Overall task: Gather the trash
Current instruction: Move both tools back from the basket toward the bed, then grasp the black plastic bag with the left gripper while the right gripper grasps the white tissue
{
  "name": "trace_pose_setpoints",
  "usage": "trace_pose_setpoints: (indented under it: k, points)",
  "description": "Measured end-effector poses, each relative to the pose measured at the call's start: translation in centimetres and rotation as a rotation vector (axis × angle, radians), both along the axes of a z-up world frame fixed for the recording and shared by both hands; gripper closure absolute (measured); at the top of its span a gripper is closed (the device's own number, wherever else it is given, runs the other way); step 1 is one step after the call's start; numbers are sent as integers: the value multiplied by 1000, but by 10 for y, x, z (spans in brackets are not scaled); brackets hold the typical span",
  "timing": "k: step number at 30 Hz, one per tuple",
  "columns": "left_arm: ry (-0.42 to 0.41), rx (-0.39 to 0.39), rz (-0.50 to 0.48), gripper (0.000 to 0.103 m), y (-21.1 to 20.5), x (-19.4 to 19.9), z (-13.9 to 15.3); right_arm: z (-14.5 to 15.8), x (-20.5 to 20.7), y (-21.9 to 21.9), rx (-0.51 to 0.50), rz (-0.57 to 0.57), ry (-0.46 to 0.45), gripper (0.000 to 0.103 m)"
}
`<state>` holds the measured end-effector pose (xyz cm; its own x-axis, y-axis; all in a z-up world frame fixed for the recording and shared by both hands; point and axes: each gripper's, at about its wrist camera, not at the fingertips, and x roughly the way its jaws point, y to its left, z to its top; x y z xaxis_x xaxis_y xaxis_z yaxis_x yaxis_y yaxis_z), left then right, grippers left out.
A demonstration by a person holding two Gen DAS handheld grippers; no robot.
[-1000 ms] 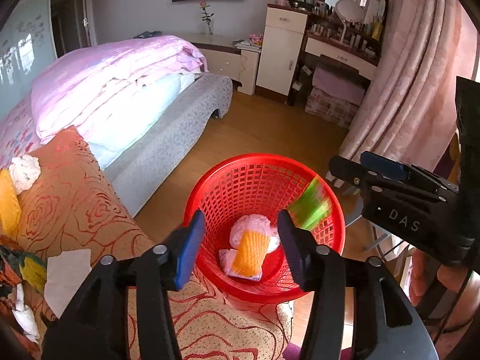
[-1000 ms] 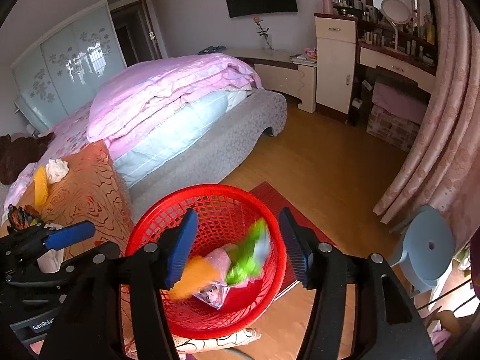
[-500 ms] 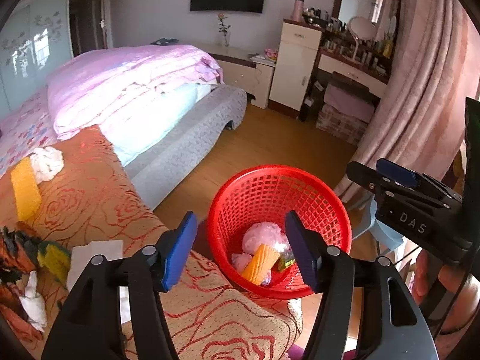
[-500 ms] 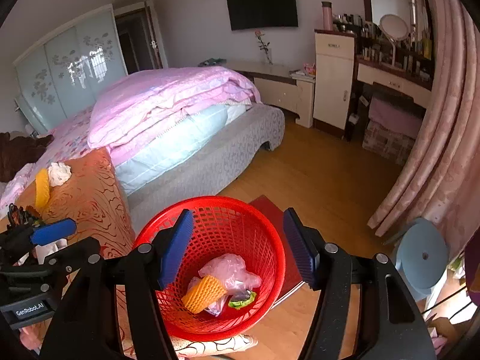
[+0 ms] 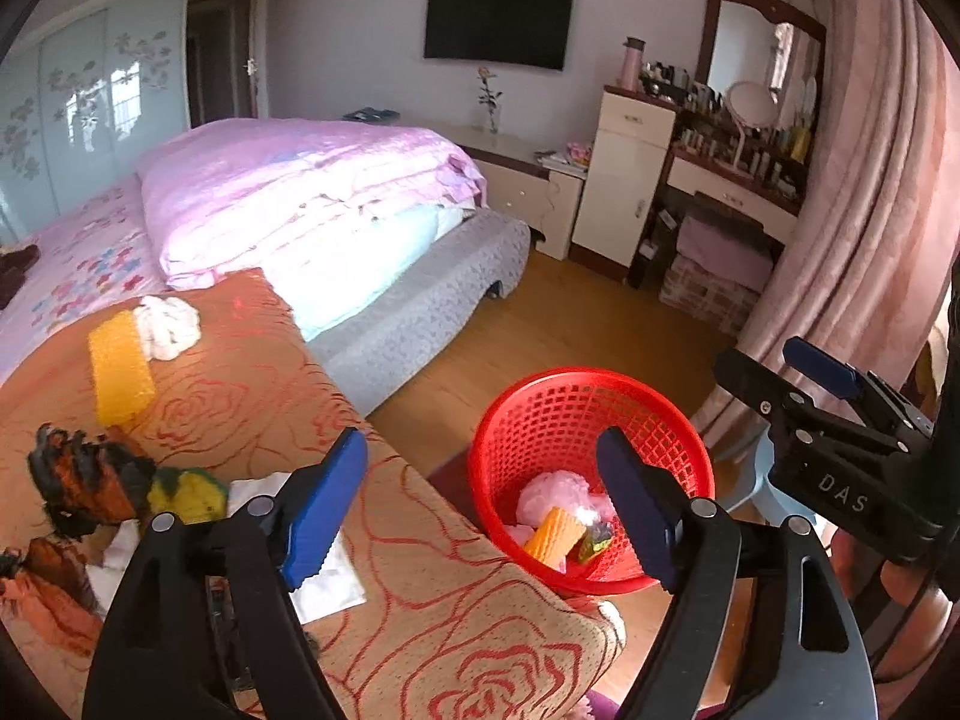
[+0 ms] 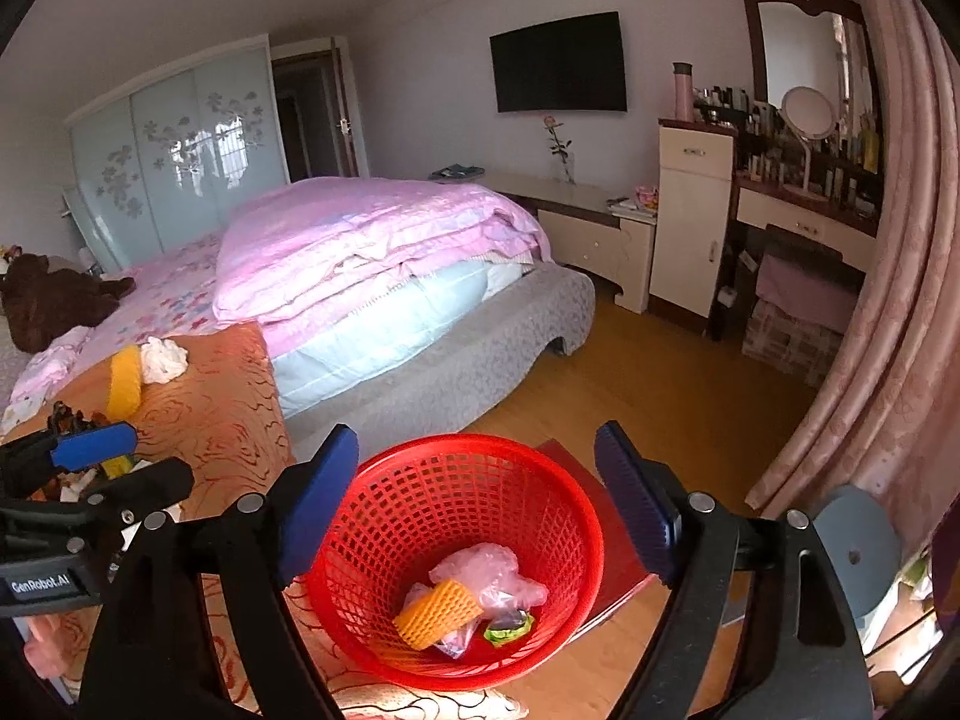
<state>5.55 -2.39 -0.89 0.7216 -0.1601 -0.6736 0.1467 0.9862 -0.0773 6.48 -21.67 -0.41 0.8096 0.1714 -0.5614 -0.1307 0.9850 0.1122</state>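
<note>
A red mesh basket (image 5: pixel 591 420) stands on the floor beside the bed's corner. It holds an orange foam net (image 6: pixel 438 612), a pink plastic bag (image 6: pixel 486 576) and a green wrapper (image 6: pixel 509 627). My left gripper (image 5: pixel 480 450) hangs above the blanket's edge, and its jaws are opening with nothing between them. My right gripper (image 6: pixel 477 444) is over the basket (image 6: pixel 456 462), and its jaws are also opening and empty. On the orange rose blanket (image 5: pixel 252 396) lie a yellow foam net (image 5: pixel 120 369), a crumpled white tissue (image 5: pixel 168 324), dark wrappers (image 5: pixel 84 480) and a white paper (image 5: pixel 324 576).
A pink quilt (image 6: pixel 372 240) is folded on the bed. The basket stands on a red mat (image 6: pixel 618 546), with a blue stool (image 6: pixel 858 552) to its right. A pink curtain (image 6: pixel 888 330) hangs on the right, beyond a dresser (image 6: pixel 798 222) and a white cabinet (image 6: pixel 690 222).
The green wrapper and the orange net dropped and came to rest in the basket. Both grippers' jaws spread wider and both rose. The left view swung toward the bed.
</note>
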Motion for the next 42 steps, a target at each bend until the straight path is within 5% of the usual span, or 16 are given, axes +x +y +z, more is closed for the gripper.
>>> trace_pose_setpoints:
  k: [10, 22, 34, 42]
  points:
    - [-29, -32, 73, 27, 30, -16, 18, 8, -12, 22, 5, 41, -14, 24]
    - [-22, -46, 234, 27, 115, -31, 29, 7, -17, 46, -1, 104, 8, 23]
    - [112, -90, 211, 28, 123, -46, -32, 0, -21, 55, -13, 139, 33, 23]
    - [162, -84, 169, 56, 112, -46, -59, -4, -21, 62, -26, 165, 46, 23]
